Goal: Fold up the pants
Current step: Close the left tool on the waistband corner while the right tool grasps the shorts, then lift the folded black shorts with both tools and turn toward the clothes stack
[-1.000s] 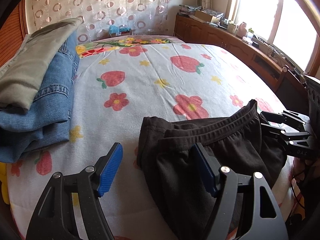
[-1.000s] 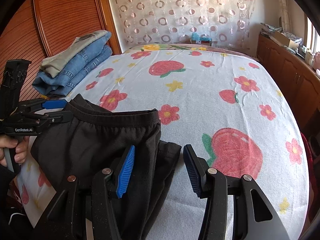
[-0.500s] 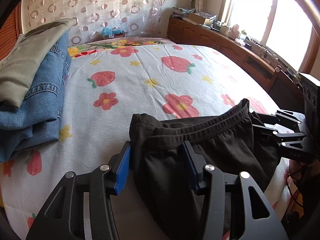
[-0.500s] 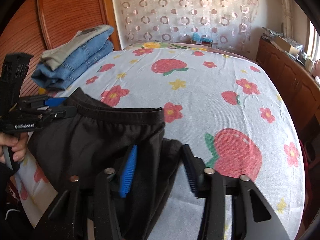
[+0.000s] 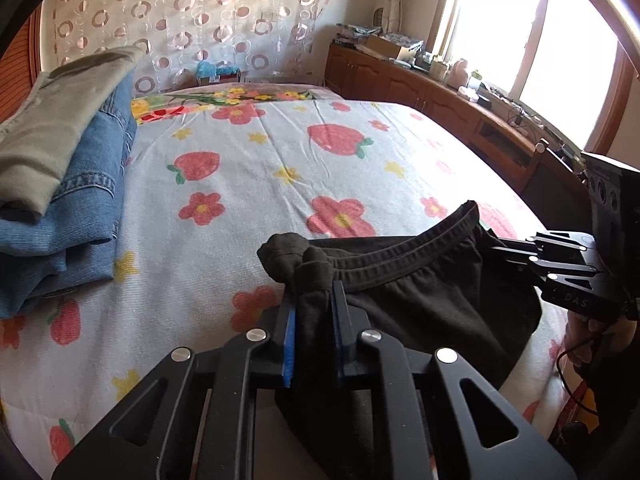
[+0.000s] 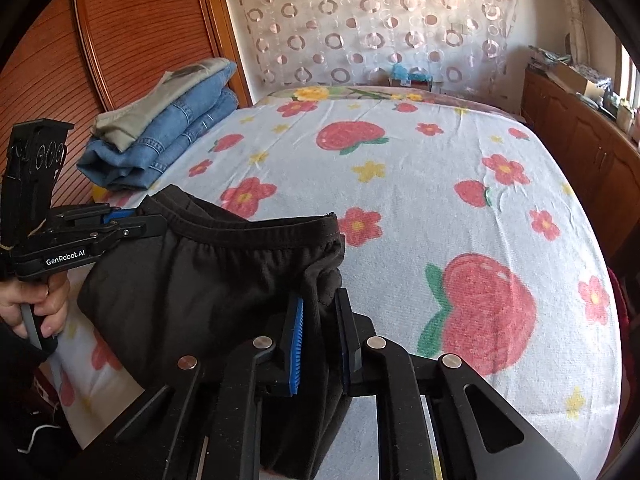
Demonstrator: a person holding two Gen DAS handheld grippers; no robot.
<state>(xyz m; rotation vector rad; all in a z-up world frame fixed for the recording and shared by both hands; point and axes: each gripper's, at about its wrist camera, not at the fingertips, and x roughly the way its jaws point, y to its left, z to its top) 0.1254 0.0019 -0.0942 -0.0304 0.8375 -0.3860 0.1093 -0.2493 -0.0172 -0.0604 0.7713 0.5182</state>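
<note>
Black pants (image 5: 420, 292) lie bunched at the near edge of the flowered bed, with the elastic waistband stretched between my two grippers. My left gripper (image 5: 314, 292) is closing its jaws on the waistband's left corner, and the fabric is pinched between the blue pads. In the right wrist view my right gripper (image 6: 320, 300) is closing on the other corner of the pants (image 6: 200, 280), cloth squeezed between its pads. Each gripper shows in the other's view: the right gripper (image 5: 498, 243) and the left gripper (image 6: 146, 220), which a hand (image 6: 36, 300) holds.
A stack of folded clothes, blue jeans (image 5: 80, 208) under a grey-green garment (image 5: 52, 128), sits at the bed's left side. The strawberry sheet (image 5: 280, 160) stretches beyond the pants. Wooden cabinets (image 5: 440, 96) run under the window on the right; a wooden wardrobe door (image 6: 120, 40) stands left.
Both grippers' jaws have come together from wide apart onto the waistband corners. The left gripper has shifted in onto the pants' left corner, and the fabric there now bunches above its pads.
</note>
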